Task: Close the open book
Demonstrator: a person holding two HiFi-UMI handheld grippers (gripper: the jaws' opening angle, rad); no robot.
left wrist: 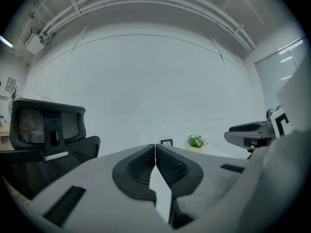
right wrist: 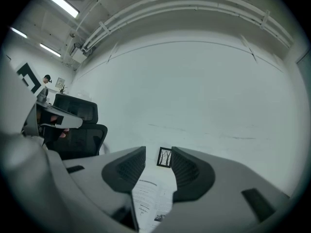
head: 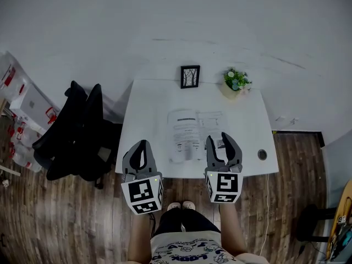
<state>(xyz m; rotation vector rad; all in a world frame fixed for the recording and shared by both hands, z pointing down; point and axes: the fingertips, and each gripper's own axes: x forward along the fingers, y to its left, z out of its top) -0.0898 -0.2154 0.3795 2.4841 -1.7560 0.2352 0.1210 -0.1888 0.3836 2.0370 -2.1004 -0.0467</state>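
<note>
Book lies open on the worktop, thin, light, floppy-paged in my judgement, best taken at its right page edge; left tool closed, right tool parted, both empty.

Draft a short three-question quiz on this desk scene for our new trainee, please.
1. True or false: the book lies open on the table.
2. The left gripper is shut. The right gripper is: A open, B shut on the book, C shut and empty?
3. Fill in: right of the picture frame, at the table's far edge, stands a potted ____.
Key: 1 true; 2 A; 3 plant.
</note>
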